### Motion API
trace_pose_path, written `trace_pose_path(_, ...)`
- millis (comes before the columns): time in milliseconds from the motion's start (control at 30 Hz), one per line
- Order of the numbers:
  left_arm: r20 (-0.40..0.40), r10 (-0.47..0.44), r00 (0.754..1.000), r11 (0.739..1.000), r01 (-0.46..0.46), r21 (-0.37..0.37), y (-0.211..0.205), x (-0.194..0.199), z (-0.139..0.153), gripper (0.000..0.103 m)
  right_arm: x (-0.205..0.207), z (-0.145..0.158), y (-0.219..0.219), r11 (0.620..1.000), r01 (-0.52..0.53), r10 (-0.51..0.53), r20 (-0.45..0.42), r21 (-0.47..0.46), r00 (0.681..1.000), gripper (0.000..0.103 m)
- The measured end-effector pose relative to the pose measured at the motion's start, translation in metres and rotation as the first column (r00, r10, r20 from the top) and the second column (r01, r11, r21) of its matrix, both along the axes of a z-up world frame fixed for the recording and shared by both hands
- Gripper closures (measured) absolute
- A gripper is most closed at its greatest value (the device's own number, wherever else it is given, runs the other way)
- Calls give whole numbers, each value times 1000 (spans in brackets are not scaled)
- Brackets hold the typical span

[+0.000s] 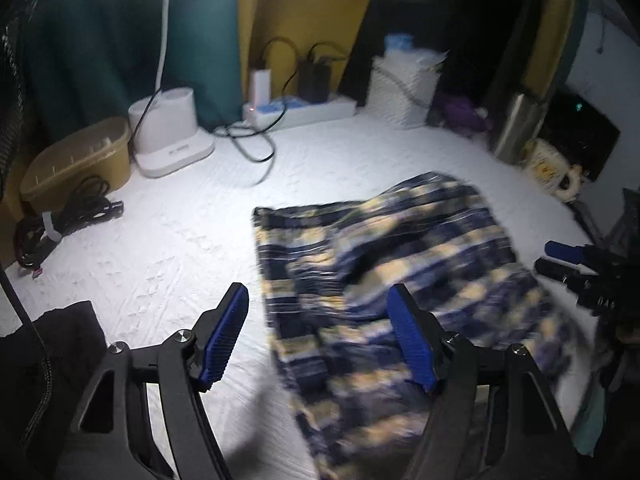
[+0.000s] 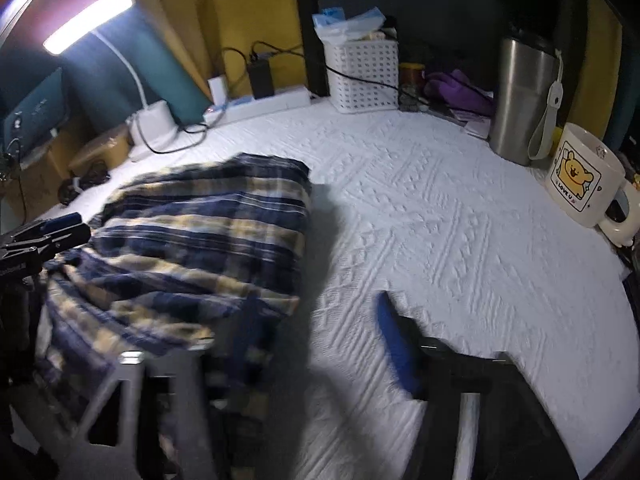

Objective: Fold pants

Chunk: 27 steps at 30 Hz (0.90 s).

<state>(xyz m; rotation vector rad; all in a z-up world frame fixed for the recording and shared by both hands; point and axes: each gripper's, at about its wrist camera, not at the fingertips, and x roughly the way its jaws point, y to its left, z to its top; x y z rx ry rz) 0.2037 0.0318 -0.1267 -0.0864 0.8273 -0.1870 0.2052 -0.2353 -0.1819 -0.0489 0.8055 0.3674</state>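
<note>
Navy-and-yellow plaid pants [image 1: 380, 248] lie in a loosely folded heap on a white quilted cover [image 1: 180, 232]. My left gripper [image 1: 318, 296] is open at the heap's near left edge. Its right finger is over the cloth, its left finger over bare cover, and nothing is pinched between the blue pads. In the right wrist view the pants [image 2: 200, 232] fill the left half. My right gripper [image 2: 316, 312] is open and blurred, its left finger over the cloth's right edge and its right finger over the cover. Each gripper shows at the edge of the other's view.
Along the back stand a tan box [image 1: 76, 164], a coiled black cable [image 1: 60, 220], a white lamp base [image 1: 168, 132], a power strip [image 1: 300, 108] and a white basket [image 2: 360, 76]. A steel tumbler [image 2: 520, 100] and a cartoon mug [image 2: 580, 176] stand at the right.
</note>
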Motion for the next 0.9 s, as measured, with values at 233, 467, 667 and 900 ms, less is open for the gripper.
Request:
trace_pose_path(233, -48, -8, 999, 1000, 10, 26, -13, -17, -7, 18, -23, -7, 18, 997, -57, 57, -6, -45, 998, 19)
trace_pose_path(467, -85, 18, 996, 1000, -16, 22, -7, -34, -28, 18, -44, -33, 13, 994, -63, 62, -22, -91, 998, 18)
trace_pose_path(667, -104, 25, 994, 1000, -26, -6, 0, -41, -34, 17, -53, -32, 1, 995, -52, 50, -20, -86, 999, 18)
trace_pose_path(900, -85, 35, 996, 999, -38, -37, 6, -41, -14, 17, -46, -13, -20, 1000, -18, 18, -11, 10, 1000, 18)
